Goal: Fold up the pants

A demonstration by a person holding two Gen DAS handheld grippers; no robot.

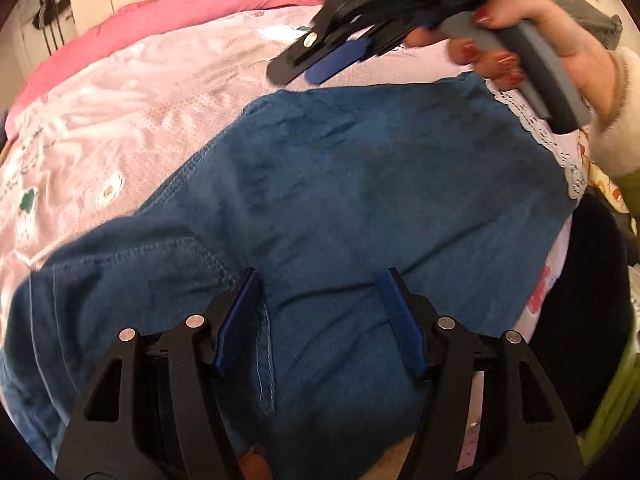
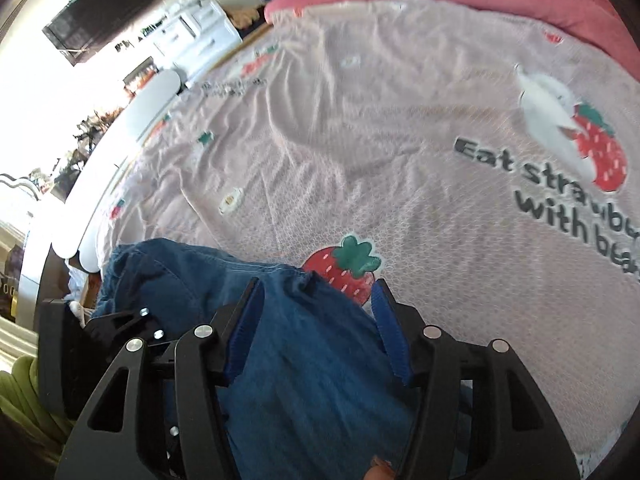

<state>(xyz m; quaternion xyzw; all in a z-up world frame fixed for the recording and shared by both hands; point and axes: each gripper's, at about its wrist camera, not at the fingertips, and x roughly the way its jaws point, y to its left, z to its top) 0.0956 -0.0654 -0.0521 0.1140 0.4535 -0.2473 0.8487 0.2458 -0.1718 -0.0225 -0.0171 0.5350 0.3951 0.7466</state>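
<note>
Blue denim pants [image 1: 340, 200] lie folded on the bed. In the left wrist view my left gripper [image 1: 320, 280] is open just above the near part of the pants, holding nothing. My right gripper [image 1: 316, 64] shows there too, held by a hand above the far edge of the pants, its fingers apart. In the right wrist view my right gripper [image 2: 316, 288] is open over the edge of the pants [image 2: 288, 360], with nothing between the pads.
A pale pink bedspread [image 2: 380, 140] with strawberry prints and lettering covers the bed. A pink quilt [image 1: 160, 12] lies along the far side. White cabinets [image 2: 192, 36] and a dark screen [image 2: 104, 4] stand beyond the bed. A dark object [image 1: 588, 320] sits at the right bed edge.
</note>
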